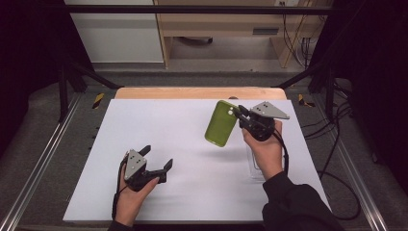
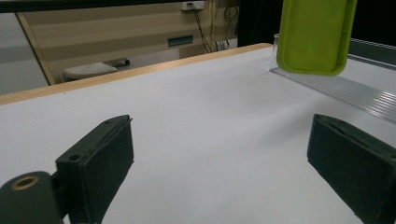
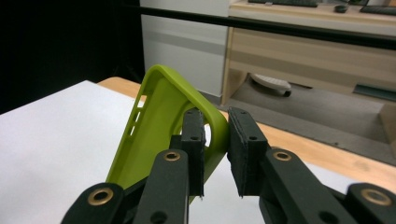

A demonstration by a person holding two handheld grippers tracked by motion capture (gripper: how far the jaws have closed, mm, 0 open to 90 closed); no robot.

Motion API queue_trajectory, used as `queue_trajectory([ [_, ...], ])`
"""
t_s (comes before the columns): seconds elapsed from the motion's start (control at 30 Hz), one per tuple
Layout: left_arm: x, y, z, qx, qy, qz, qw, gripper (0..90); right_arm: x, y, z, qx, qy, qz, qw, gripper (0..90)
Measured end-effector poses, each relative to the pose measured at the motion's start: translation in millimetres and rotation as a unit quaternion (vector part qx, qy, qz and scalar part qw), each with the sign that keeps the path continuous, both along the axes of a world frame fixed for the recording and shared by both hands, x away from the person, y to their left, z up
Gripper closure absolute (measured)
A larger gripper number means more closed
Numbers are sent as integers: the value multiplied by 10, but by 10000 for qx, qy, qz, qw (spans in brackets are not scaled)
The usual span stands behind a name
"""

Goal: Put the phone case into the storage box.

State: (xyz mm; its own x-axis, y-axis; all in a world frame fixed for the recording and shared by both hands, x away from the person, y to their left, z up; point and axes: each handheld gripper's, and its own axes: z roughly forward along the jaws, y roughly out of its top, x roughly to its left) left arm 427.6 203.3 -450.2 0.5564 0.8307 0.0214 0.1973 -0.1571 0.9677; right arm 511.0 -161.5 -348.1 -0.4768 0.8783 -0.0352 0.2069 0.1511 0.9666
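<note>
My right tool point(image 1: 239, 114) has its two flat black pads pinched tight on the edge of a lime-green phone case point(image 1: 221, 123), a smooth, rubbery shell with rounded corners. I hold it tilted in the air above the far right part of the matte white table point(image 1: 159, 125). My left tool point(image 1: 157, 158) rests low near the front left, well apart from the case, its blocky jaws spread wide with nothing between them.
</note>
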Motion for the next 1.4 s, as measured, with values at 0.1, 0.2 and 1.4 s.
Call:
queue_trajectory([
  [0.1, -58, 51, -1, 12, -9, -52, 10000, 55, 29, -123, 79, -38, -71, -70, 9999, 772],
  [0.2, -126, 107, -5, 16, -23, -78, 10000, 53, 74, -257, 157, -2, -133, -147, 9998, 772],
  [1.4, -264, 355, -28, -210, -101, 76, 9997, 48, 288, -880, 594, -326, -580, -522, 9964, 772],
])
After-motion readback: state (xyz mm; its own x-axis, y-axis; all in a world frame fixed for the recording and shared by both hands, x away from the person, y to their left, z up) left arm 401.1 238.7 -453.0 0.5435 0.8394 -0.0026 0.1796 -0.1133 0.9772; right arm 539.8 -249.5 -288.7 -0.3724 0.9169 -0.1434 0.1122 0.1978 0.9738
